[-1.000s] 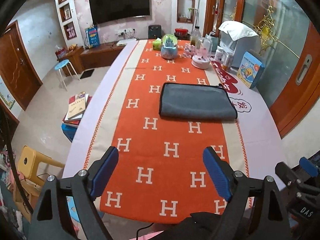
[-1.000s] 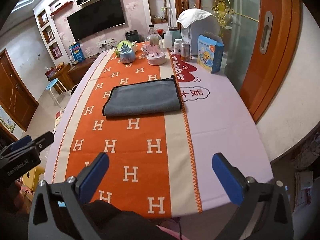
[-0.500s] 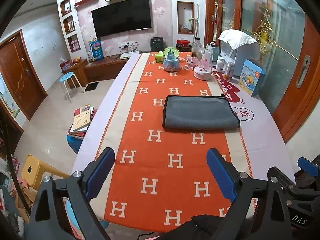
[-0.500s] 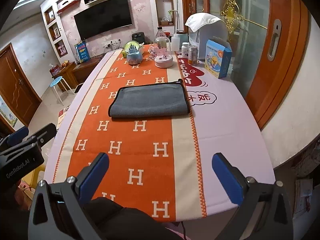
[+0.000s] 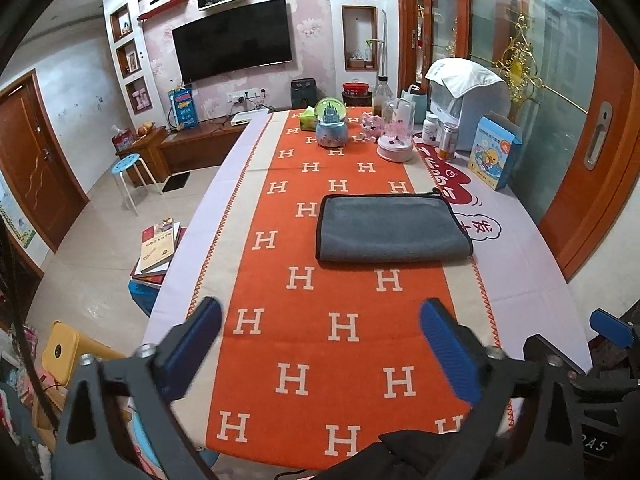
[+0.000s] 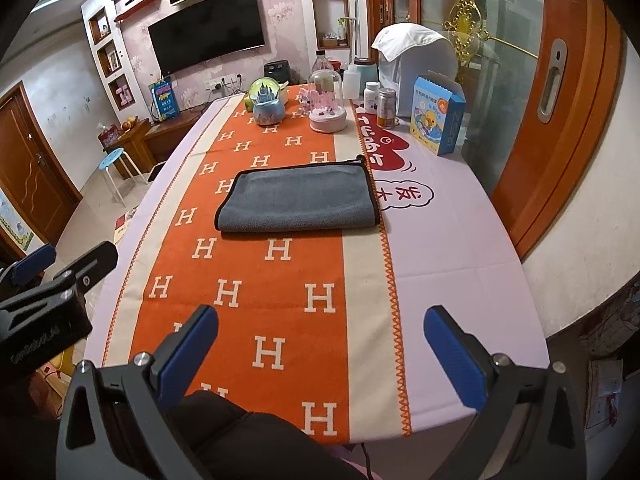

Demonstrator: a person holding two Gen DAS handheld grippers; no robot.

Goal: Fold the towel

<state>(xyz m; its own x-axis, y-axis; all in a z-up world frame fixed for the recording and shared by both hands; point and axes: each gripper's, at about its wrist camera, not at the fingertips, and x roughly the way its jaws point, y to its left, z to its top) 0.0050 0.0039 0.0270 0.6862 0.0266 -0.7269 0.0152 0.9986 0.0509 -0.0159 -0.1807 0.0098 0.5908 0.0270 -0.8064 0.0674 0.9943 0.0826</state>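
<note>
Lying well ahead of both grippers: grey towel point(image 5: 390, 230), folded flat on orange runner point(image 5: 316, 320), long axis crosswise. Left gripper point(image 5: 320, 344) wide open, empty; right gripper point(image 6: 320, 344) likewise. Neither clearly nearer.

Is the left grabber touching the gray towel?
Apart. In the left wrist view, the open left gripper hangs near the table's front edge, and a wide stretch of orange runner shows between its fingertips and the towel.

Towel point(image 5: 390, 228) on runner point(image 5: 320, 320) mid-table; snow globe point(image 5: 331, 128), bottles point(image 5: 446, 140) behind; box point(image 5: 494, 152) right.
</note>
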